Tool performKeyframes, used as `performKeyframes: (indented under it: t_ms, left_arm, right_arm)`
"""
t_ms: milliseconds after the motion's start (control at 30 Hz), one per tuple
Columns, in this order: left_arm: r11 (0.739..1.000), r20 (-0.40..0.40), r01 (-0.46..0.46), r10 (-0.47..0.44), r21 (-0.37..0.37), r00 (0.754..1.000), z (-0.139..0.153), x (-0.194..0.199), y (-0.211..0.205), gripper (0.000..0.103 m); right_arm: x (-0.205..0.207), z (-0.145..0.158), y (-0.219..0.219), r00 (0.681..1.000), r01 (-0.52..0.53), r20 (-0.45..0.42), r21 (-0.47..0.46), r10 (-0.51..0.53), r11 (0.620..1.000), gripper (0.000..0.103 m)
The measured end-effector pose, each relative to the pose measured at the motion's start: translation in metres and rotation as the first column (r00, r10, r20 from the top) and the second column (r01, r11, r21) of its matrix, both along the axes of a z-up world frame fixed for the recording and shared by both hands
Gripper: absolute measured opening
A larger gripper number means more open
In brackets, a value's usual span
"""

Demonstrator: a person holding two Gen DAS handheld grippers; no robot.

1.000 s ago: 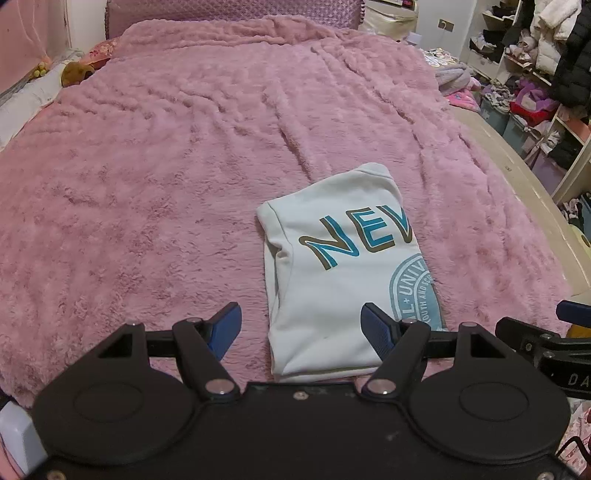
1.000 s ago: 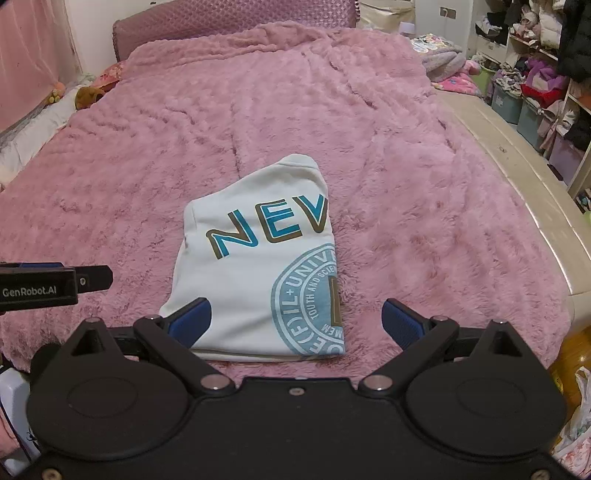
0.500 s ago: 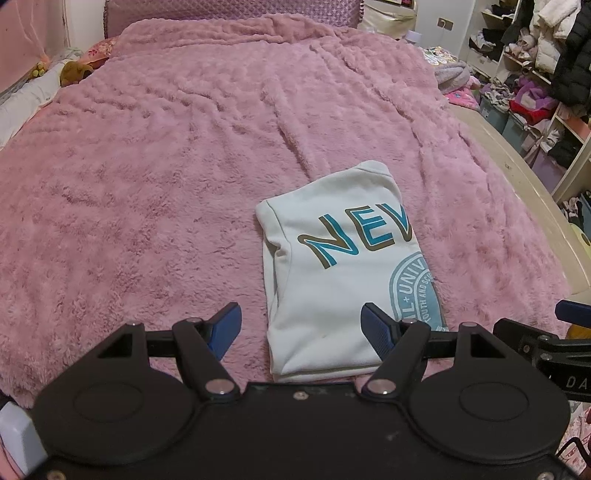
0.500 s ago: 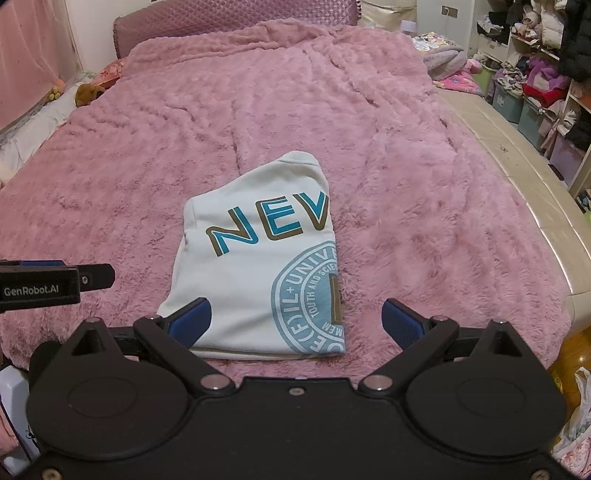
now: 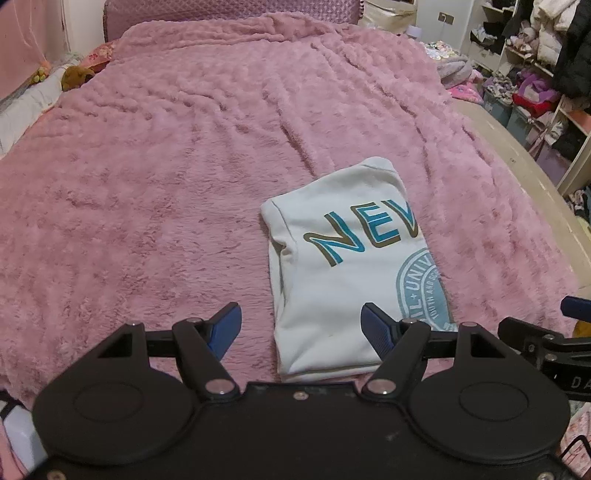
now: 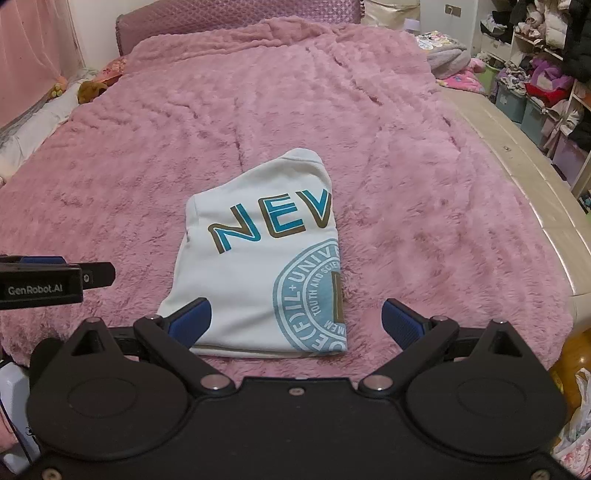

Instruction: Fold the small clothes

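A white T-shirt (image 5: 343, 280) (image 6: 258, 266) with teal "NEV" lettering and a round teal seal lies folded into a narrow rectangle on the pink fluffy blanket (image 5: 166, 184) (image 6: 424, 221). My left gripper (image 5: 301, 326) hovers open just short of the shirt's near edge, nothing between its blue pads. My right gripper (image 6: 295, 321) is open too, its jaws spread wide over the shirt's near edge, holding nothing. Each gripper shows at the side of the other's view.
The blanket covers a wide bed with a padded headboard (image 6: 236, 14) at the far end. A brown plush toy (image 5: 75, 75) lies at the far left. Shelves and bins of clothes (image 6: 535, 81) crowd the right side beyond the bed's beige edge (image 6: 535, 177).
Both grippers have drawn back very slightly from the shirt. The shirt lies as before and both stay open.
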State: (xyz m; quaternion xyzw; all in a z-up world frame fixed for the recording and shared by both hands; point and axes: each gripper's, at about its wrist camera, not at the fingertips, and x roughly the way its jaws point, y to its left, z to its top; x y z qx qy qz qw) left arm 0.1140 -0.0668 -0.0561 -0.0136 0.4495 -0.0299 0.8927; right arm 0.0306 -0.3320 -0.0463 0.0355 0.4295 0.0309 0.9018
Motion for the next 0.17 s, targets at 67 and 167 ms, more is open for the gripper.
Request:
performKeyframes:
  t_ms: [67,167]
  left_arm:
    - [1.000,0.001,0.000,0.000,0.005,1.000,-0.0004,0.0005,-0.0007,0.073]
    - [1.000,0.024,0.000,0.000,-0.011,1.000,0.0001,-0.0024,0.0002,0.073]
  right_arm:
    - [0.0002,-0.0003,0.0001,1.000,-0.001,-0.001,-0.001,0.001,1.000,0.097]
    - [0.0006,-0.0016,0.0005,1.000,-0.006,-0.004,0.002,0.006,1.000,0.097]
